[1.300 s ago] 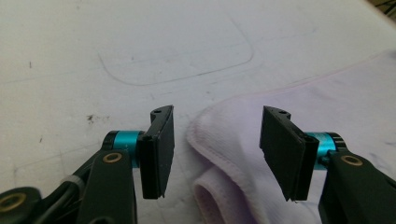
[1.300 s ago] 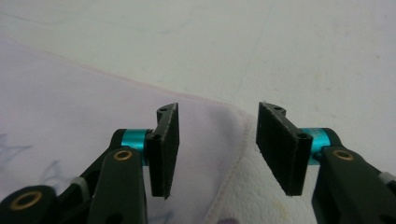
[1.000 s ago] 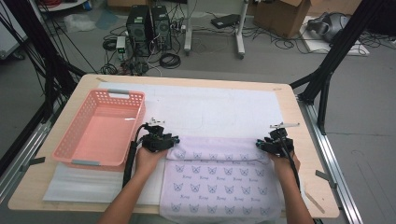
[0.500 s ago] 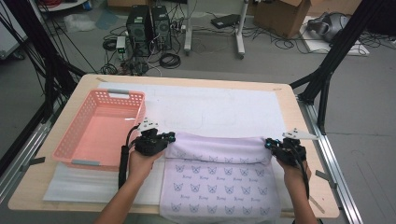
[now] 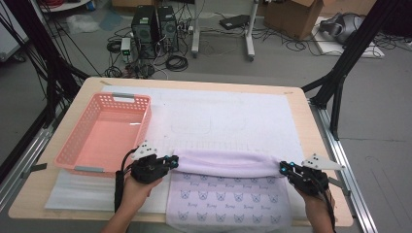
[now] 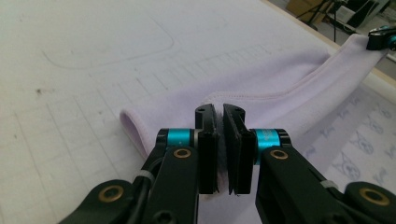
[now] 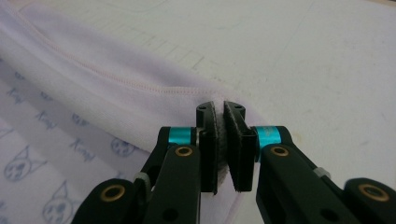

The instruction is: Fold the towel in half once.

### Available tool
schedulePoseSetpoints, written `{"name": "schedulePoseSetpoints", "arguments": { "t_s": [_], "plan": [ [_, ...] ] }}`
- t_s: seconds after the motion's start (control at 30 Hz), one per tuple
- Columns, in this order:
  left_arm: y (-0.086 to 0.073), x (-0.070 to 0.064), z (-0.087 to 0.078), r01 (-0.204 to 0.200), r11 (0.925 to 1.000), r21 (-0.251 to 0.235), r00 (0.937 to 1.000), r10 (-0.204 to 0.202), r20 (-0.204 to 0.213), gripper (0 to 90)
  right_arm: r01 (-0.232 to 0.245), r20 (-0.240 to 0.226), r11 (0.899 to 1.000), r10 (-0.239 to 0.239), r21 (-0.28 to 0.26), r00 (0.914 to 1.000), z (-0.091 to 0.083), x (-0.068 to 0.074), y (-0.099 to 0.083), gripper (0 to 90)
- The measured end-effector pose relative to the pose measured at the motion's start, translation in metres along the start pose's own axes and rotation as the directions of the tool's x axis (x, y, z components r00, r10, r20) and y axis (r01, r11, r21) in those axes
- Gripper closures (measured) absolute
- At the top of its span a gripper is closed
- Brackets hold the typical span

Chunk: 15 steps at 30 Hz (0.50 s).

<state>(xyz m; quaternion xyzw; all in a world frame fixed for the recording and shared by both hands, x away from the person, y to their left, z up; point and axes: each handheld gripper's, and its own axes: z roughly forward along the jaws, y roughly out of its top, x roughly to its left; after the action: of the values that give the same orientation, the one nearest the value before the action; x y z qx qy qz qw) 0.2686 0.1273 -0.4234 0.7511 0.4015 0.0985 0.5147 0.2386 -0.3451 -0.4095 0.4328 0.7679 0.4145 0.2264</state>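
Two hand-held grippers pinching the folded-over edge of a lilac printed cloth on a table.

Left gripper (image 5: 171,162) has its jaws closed tight on one corner of the cloth (image 5: 228,194), with fabric squeezed between the black pads (image 6: 208,149); right gripper (image 5: 284,169) clamps the opposite corner in the same way, the cloth edge caught between its pads (image 7: 210,149). Between the two grippers the raised edge forms a plain lilac roll lying across the white mat (image 5: 233,116), while the rest of the cloth, printed with small cat faces, lies flat toward the person at the near table edge. Pink plastic basket (image 5: 104,133) stands on the mat just beside the left gripper, on its outer side. Table (image 5: 311,121) is light wood.
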Motion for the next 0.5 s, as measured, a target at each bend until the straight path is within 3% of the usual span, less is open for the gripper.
{"name": "schedulePoseSetpoints", "arguments": {
  "t_s": [0.13, 0.23, 0.33, 0.4, 0.5],
  "plan": [
    [-0.004, 0.003, -0.002, -0.001, 0.9996, 0.028, 0.9998, 0.000, 0.019, 82.1, 0.003, -0.020, 1.000, -0.003, 0.008, 0.9998, -0.008, 0.003, -0.010, 84.0],
    [-0.005, 0.003, -0.003, 0.003, 0.9994, 0.033, 0.9998, -0.004, 0.019, 77.1, 0.030, -0.029, 0.998, -0.029, 0.057, 0.9992, -0.008, 0.006, -0.020, 84.0],
    [-0.003, 0.003, -0.004, 0.002, 1.0000, 0.004, 1.0000, -0.002, -0.001, 58.2, 0.045, -0.016, 0.993, -0.044, 0.106, 0.9989, -0.011, 0.006, -0.026, 80.0],
    [-0.001, 0.005, -0.005, 0.003, 0.9998, -0.018, 0.9999, -0.003, -0.013, 53.6, 0.013, -0.005, 0.996, -0.013, 0.086, 0.9999, -0.016, 0.004, -0.026, 71.6],
    [0.003, 0.009, -0.003, 0.017, 0.9991, -0.039, 0.9995, -0.018, -0.026, 50.7, -0.046, -0.004, 0.999, 0.046, -0.001, 0.9989, -0.026, -0.003, -0.020, 67.0]
  ]
}}
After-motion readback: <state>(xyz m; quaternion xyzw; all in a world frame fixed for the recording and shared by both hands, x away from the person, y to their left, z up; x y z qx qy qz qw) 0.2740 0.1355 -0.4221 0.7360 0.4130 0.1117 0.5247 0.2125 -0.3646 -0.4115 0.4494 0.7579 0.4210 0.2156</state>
